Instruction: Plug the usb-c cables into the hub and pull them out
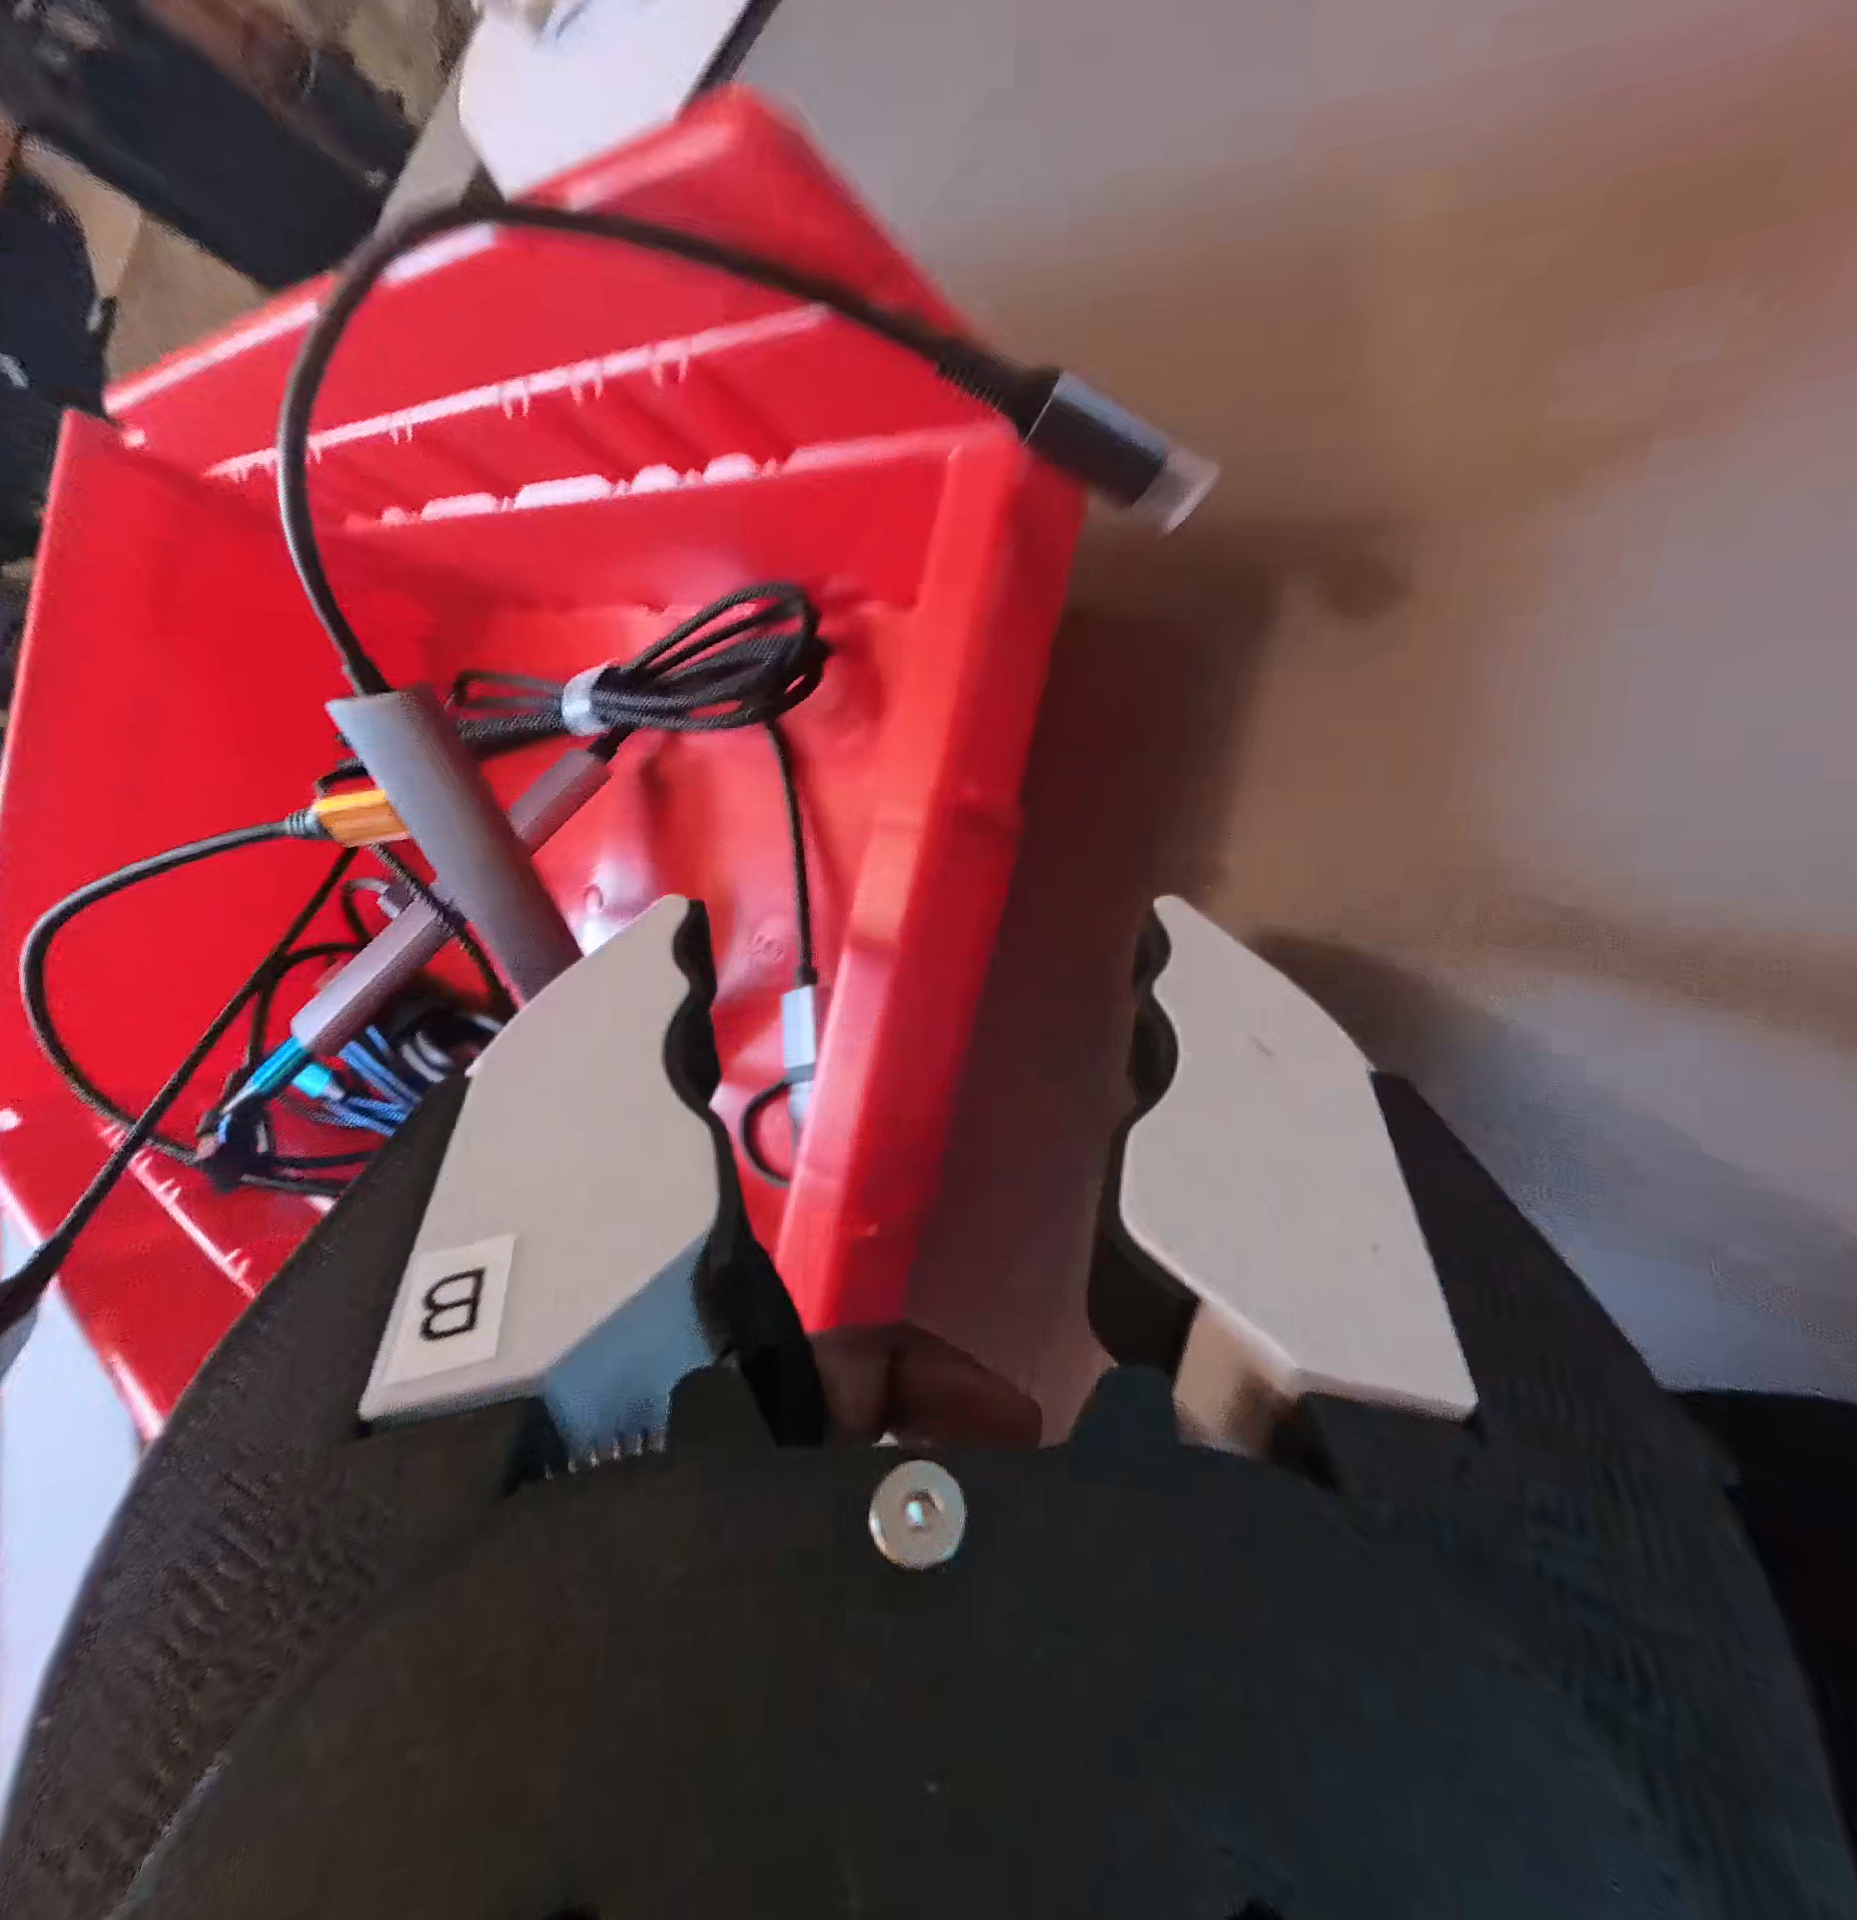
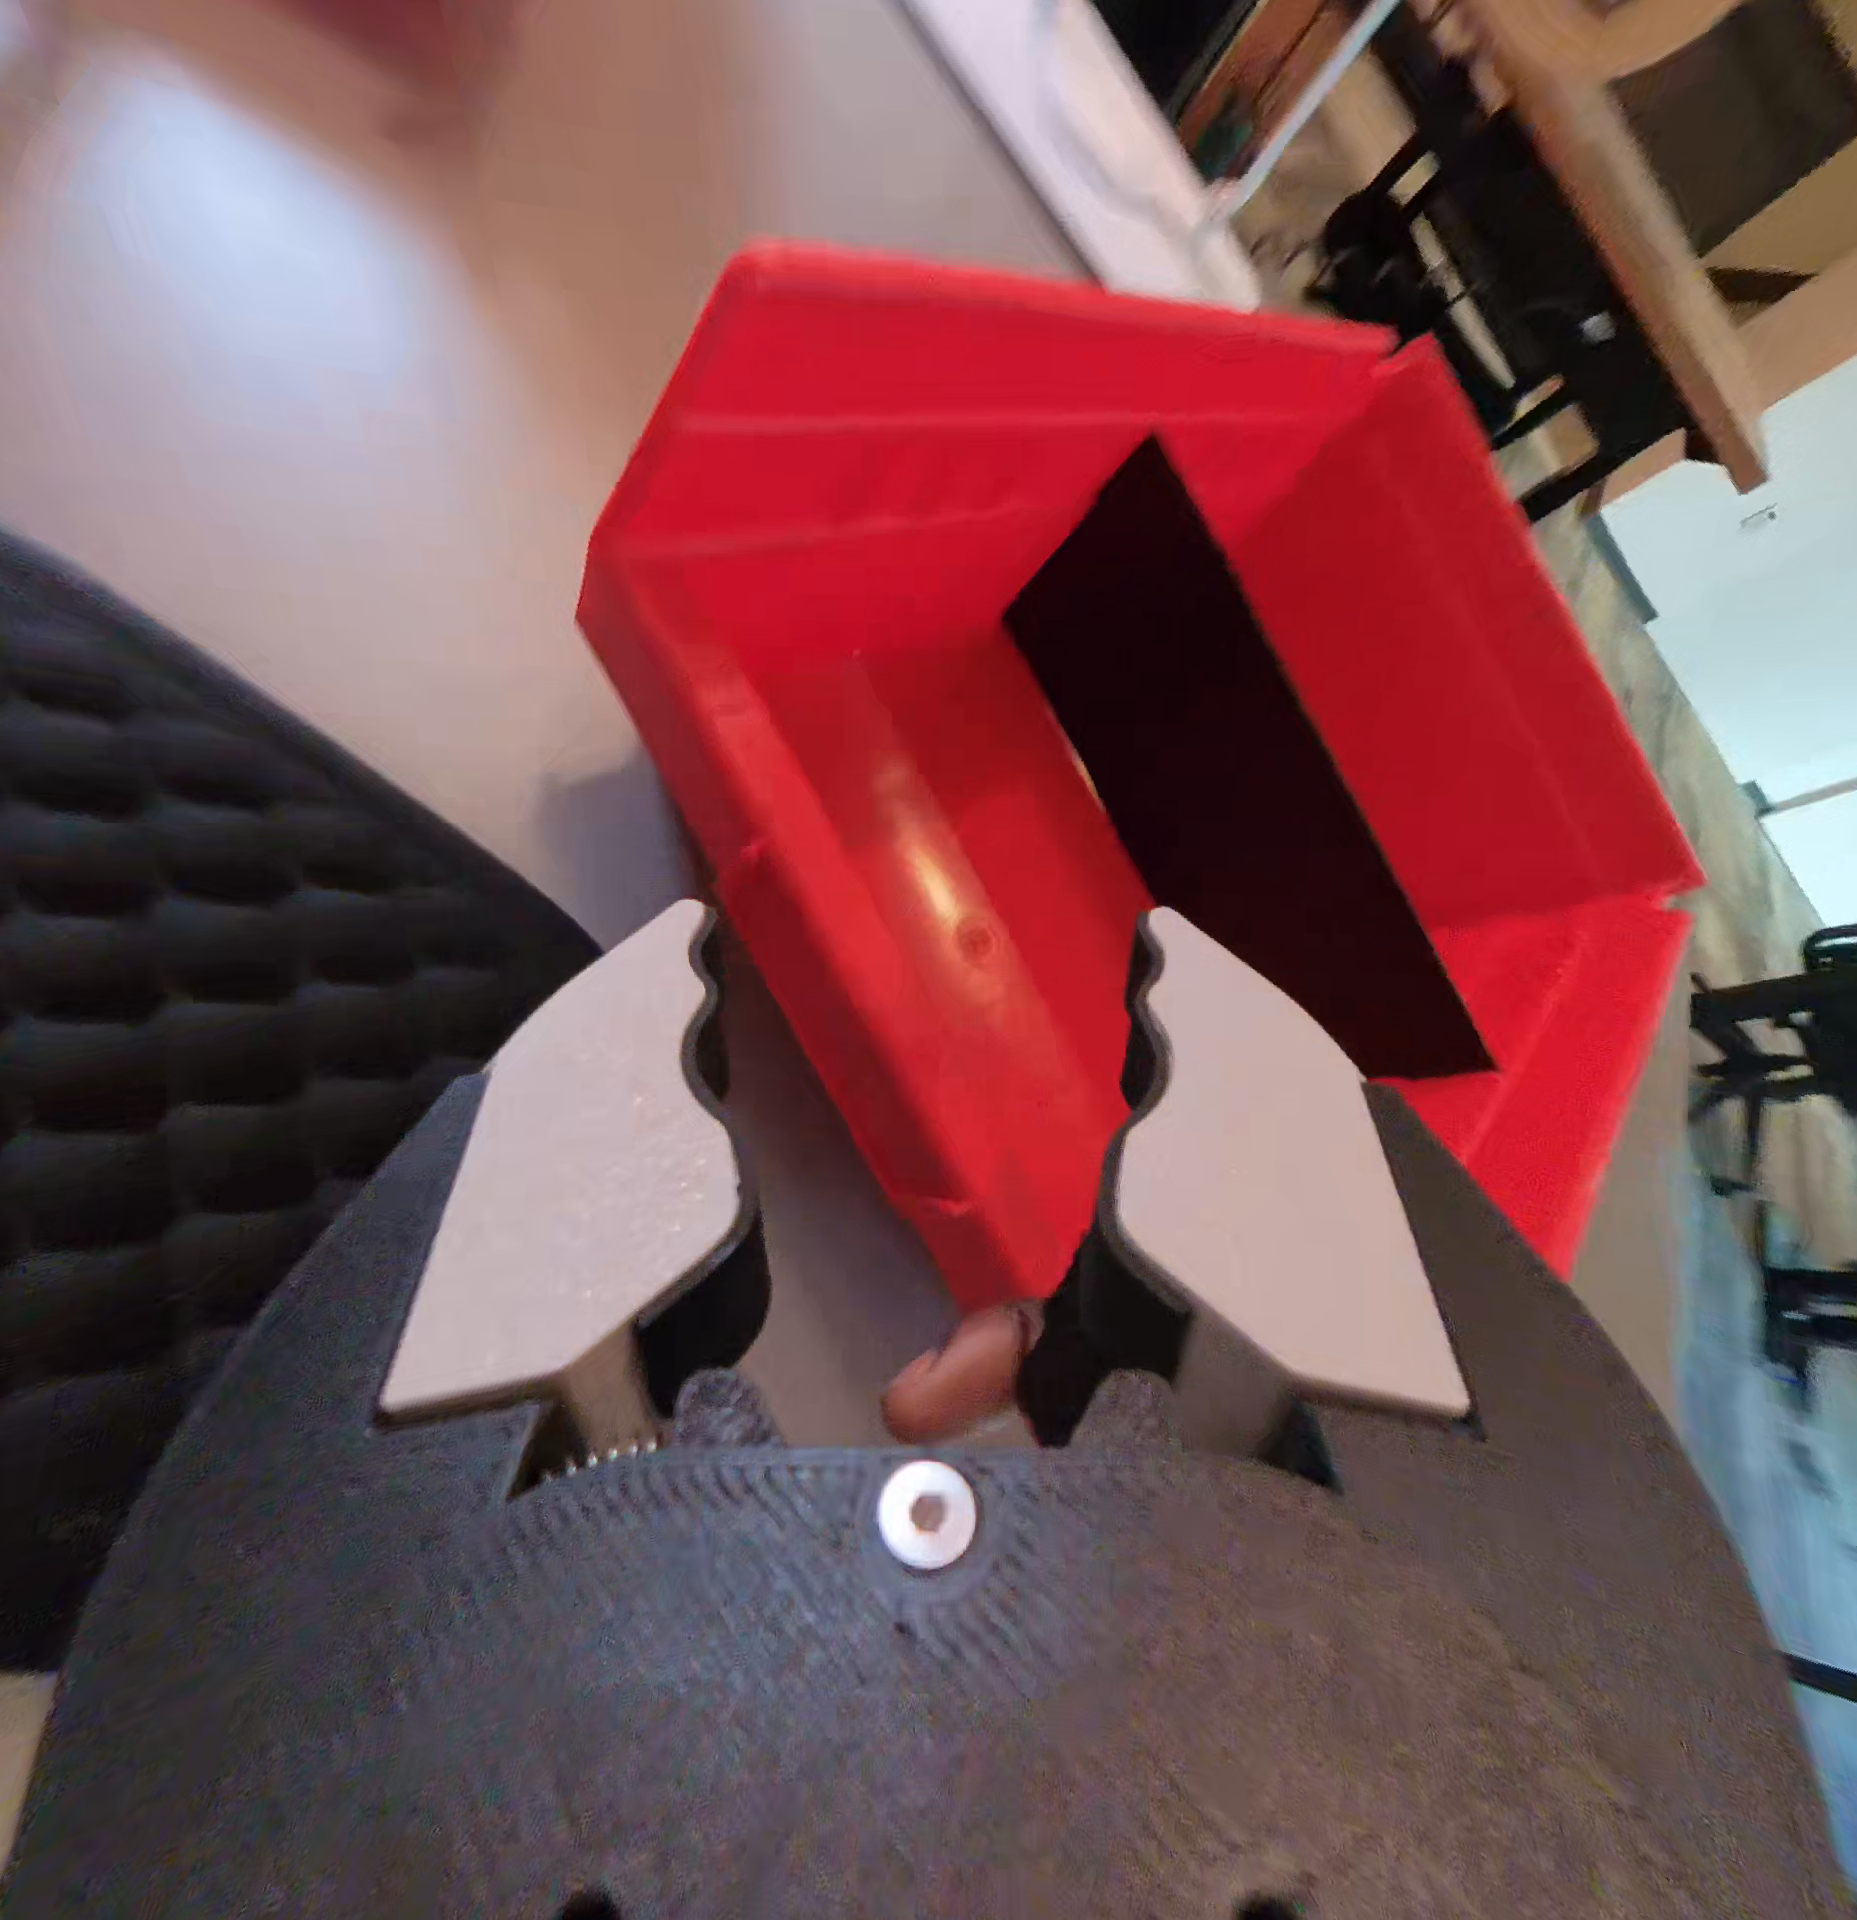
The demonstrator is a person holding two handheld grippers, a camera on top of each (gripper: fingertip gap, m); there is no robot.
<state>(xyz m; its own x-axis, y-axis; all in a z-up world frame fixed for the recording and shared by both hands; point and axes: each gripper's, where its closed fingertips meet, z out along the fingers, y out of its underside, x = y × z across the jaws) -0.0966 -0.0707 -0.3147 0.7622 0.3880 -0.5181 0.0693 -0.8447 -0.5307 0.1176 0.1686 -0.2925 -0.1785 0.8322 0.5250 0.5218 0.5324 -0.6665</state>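
A grey USB hub (image 1: 456,831) lies tilted in a red bin (image 1: 934,831) among several cables. Its own black lead arcs up and ends in a dark plug (image 1: 1111,447) past the bin's rim. An orange plug (image 1: 358,816) sits against the hub's left side and a grey plug (image 1: 565,790) against its right; I cannot tell if they are seated. A bundled black cable (image 1: 675,686), a loose grey plug (image 1: 799,1023) and a blue cable (image 1: 321,1081) lie nearby. My left gripper (image 1: 919,914) is open and empty over the bin; its left finger hides the hub's near end. My right gripper (image 2: 929,914) is open and empty.
The right wrist view shows another red bin (image 2: 903,499) with a black divider (image 2: 1246,769) and nothing else visible inside. A black mesh surface (image 2: 176,935) lies to its left. Both bins stand on a pale table (image 1: 1526,727). Chairs and furniture (image 2: 1475,260) stand beyond. My right tips are about 25 centimetres from the dark plug (image 1: 1111,447), my left tips only 7 centimetres.
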